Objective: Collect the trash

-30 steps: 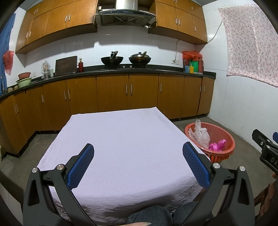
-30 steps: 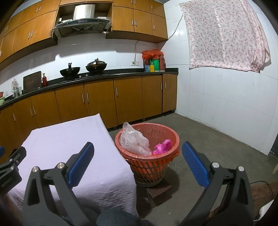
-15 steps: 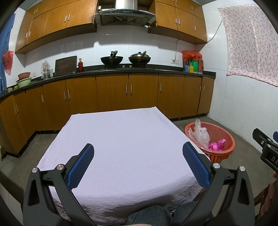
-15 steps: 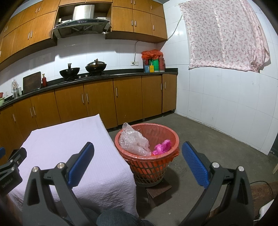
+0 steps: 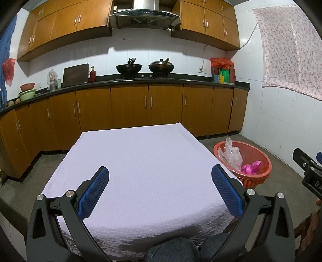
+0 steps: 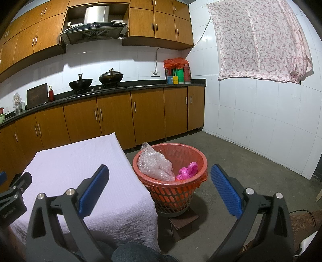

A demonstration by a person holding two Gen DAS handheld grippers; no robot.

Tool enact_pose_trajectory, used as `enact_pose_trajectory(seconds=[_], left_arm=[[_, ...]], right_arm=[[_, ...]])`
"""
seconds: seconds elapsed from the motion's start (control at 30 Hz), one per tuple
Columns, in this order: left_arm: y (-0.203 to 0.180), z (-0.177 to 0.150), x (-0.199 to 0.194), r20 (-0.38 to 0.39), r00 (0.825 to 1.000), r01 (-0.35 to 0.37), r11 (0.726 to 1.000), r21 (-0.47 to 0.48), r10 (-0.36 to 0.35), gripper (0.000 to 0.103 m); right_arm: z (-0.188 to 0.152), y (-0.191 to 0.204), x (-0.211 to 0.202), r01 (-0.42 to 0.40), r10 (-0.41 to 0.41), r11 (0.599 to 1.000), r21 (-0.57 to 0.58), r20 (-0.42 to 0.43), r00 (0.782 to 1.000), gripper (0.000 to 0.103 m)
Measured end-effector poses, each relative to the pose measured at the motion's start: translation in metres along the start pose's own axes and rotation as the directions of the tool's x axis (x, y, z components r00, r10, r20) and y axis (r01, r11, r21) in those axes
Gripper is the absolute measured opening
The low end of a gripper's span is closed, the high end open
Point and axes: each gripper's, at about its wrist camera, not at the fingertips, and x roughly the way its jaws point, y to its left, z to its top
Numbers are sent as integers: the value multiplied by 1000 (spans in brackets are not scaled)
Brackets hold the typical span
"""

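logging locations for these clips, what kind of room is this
A home kitchen, most likely: two woks sit on a stove under a range hood, with wooden cabinets along a dark counter. A cloth-covered table and an orange trash basket stand in front.

1 basket (image 6: 171,193), 2 trash pieces, 2 woks, 1 table (image 5: 140,161).

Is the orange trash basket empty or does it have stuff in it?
Not empty. The orange basket holds crumpled clear plastic wrap and a pink bag.
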Motion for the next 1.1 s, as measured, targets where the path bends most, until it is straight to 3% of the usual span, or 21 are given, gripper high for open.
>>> enact_pose_trajectory(seconds=[1.1], left_arm=[[-2,1,3,-4,1000,3,1000,4,-3,101]], right_arm=[[1,2,-2,3,-3,1000,7,0,1000,99]])
